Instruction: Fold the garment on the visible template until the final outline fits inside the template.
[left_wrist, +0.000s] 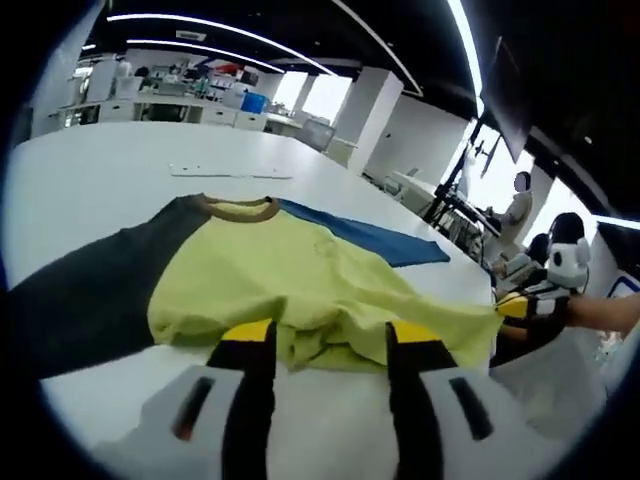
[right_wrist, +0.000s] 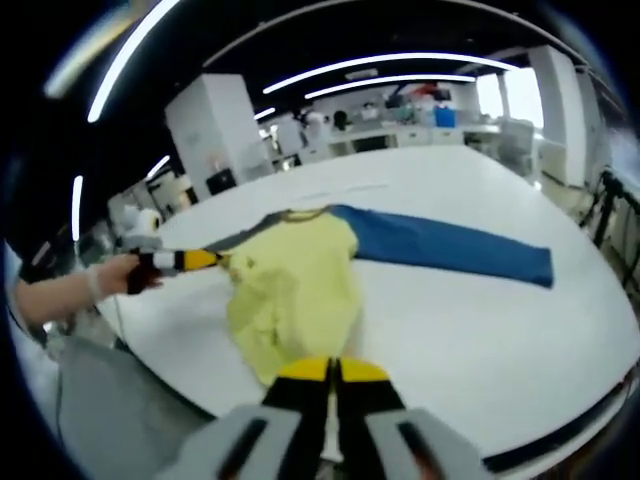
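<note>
We hold the garment (left_wrist: 300, 275) on the white table (left_wrist: 120, 165), collar at 12 o'clock, long axis running away from us. The left gripper (left_wrist: 328, 345) pinches the hem at 6 o'clock; the right gripper (right_wrist: 333, 372) is pressed together on the yellow hem. Blue sleeve (right_wrist: 450, 245) lies at 2 o'clock. Open office behind.
</note>
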